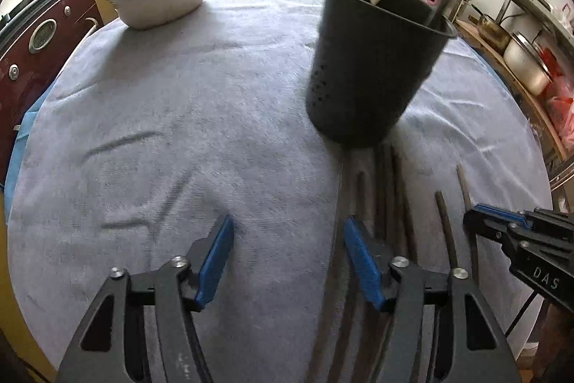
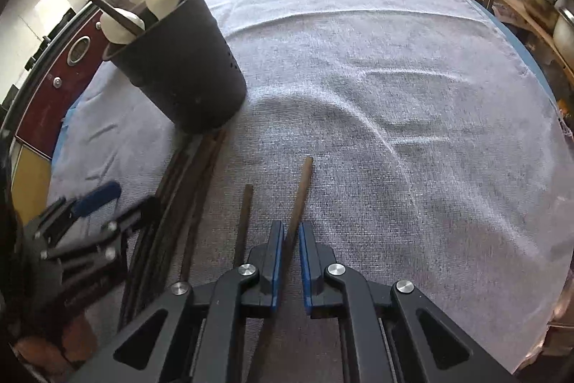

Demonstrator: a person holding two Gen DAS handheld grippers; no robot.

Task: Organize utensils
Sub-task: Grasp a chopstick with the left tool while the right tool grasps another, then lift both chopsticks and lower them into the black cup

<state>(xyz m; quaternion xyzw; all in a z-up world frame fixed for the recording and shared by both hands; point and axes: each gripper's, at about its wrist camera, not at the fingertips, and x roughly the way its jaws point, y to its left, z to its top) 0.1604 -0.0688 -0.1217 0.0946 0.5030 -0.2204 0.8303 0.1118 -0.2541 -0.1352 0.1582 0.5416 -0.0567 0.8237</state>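
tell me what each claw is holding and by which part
The right claw has its fingers around one brown chopstick, partway along its shaft; whether they pinch it cannot be told. The left claw is open, holding nothing.

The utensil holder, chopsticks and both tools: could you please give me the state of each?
utensil holder: upright, holding chopsticks and white spoons.
single chopstick: flat on the cloth, between the right tool's jaws.
chopstick bundle: lying loose beside the holder.
left tool: open, empty.
right tool: nearly closed around the single chopstick.

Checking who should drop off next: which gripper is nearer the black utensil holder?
Probably left. The left gripper faces the black utensil holder, slightly left of it; the right gripper sits farther right, around a chopstick.
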